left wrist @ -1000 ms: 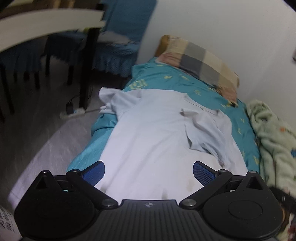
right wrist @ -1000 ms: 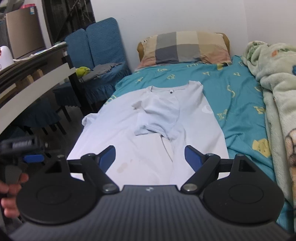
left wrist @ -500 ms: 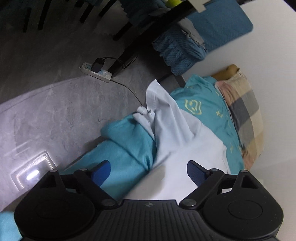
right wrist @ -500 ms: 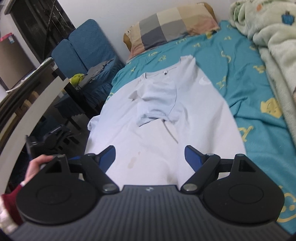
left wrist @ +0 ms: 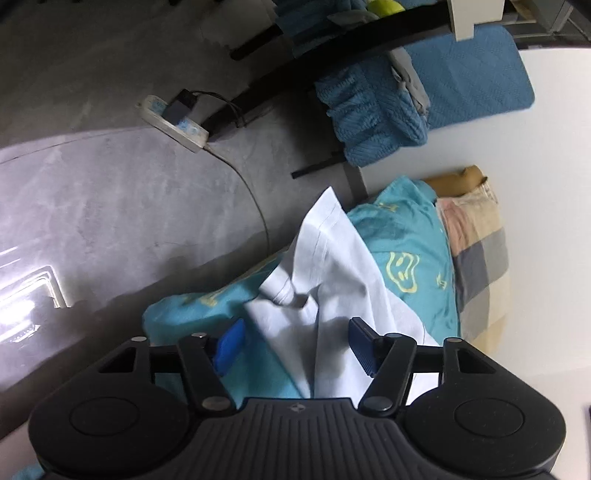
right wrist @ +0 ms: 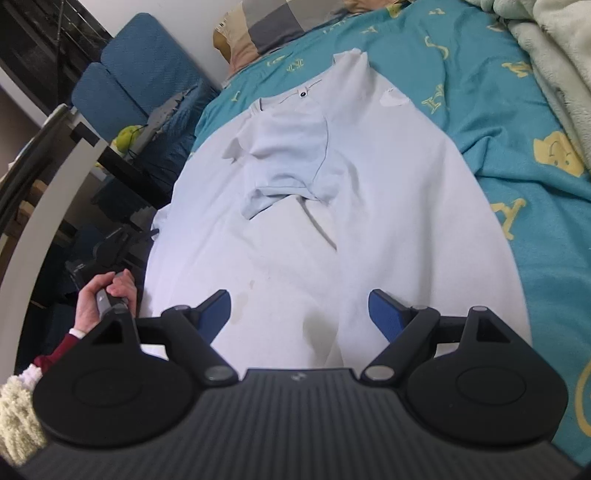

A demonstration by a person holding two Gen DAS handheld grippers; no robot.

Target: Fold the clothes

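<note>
Pale blue cotton T-shirt (right wrist: 332, 206) lay lengthwise along teal bed (right wrist: 517, 155), collar toward checked pillow (right wrist: 273, 18). Left gripper (left wrist: 295, 343) fingers just closing around its sleeve, not yet gripping; right gripper (right wrist: 299, 314) fingers spread, empty.

Both wrist views angled down, sharing shirt (right wrist: 295, 206)

Left gripper (left wrist: 293, 345) pitched downward, rolled sideways; jaws partway apart, just been closing, cloth between the blue pads but not yet pinched; right gripper (right wrist: 299, 314) angled downward, jaws spread wide, nothing held; left hand (right wrist: 105, 295) wrapped around its gripper's handle, dark red sleeve at wrist.
</note>
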